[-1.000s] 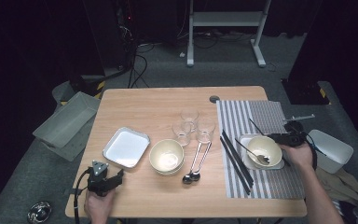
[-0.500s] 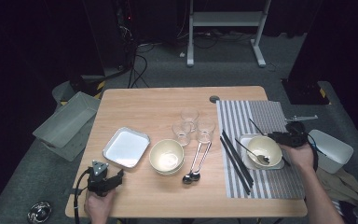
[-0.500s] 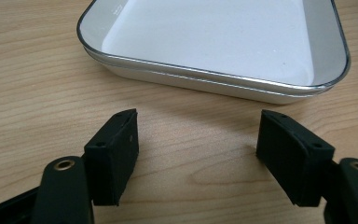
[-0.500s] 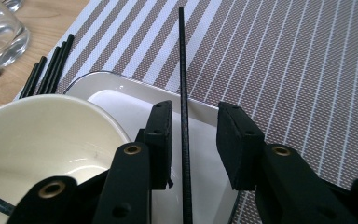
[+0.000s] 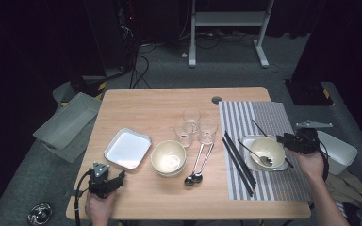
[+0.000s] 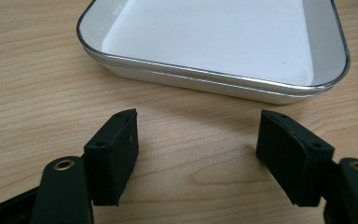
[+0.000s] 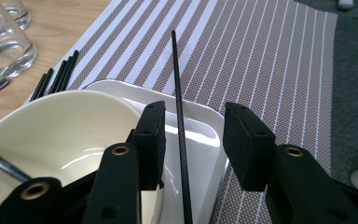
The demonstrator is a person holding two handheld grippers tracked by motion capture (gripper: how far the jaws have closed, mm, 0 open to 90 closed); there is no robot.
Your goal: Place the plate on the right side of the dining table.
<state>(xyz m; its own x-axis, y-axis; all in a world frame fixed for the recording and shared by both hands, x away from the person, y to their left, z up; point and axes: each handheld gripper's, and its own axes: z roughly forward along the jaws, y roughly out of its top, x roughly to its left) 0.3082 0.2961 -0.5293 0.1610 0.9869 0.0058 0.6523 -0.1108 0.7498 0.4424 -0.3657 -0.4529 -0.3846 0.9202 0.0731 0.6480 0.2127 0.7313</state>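
My right gripper [image 5: 284, 140] hovers at the right edge of a white square plate [image 5: 250, 162] that holds a cream bowl [image 5: 266, 149] with a spoon [image 5: 257, 155] in it. In the right gripper view the gripper [image 7: 195, 122] has its jaws apart, and they have just been opening. A thin black chopstick [image 7: 179, 116] runs between them across the plate [image 7: 200, 140], and neither pad touches it. The bowl [image 7: 65, 135] sits to their left. My left gripper [image 5: 117, 177] rests open near the table's front left corner. In the left gripper view it [image 6: 198, 126] faces a white tray [image 6: 214, 42], with nothing between its jaws.
A striped placemat [image 5: 264, 113] lies under the plate, with several black chopsticks [image 5: 238, 160] on its left edge. A second cream bowl [image 5: 168, 157], two spoons [image 5: 195, 167] and three glasses [image 5: 192, 116] occupy the table's middle. The tray [image 5: 127, 149] lies at the left. Grey bins stand off both sides.
The right gripper has drawn slightly back and up from the bowl, and its jaws stand wider. The left gripper has not moved.
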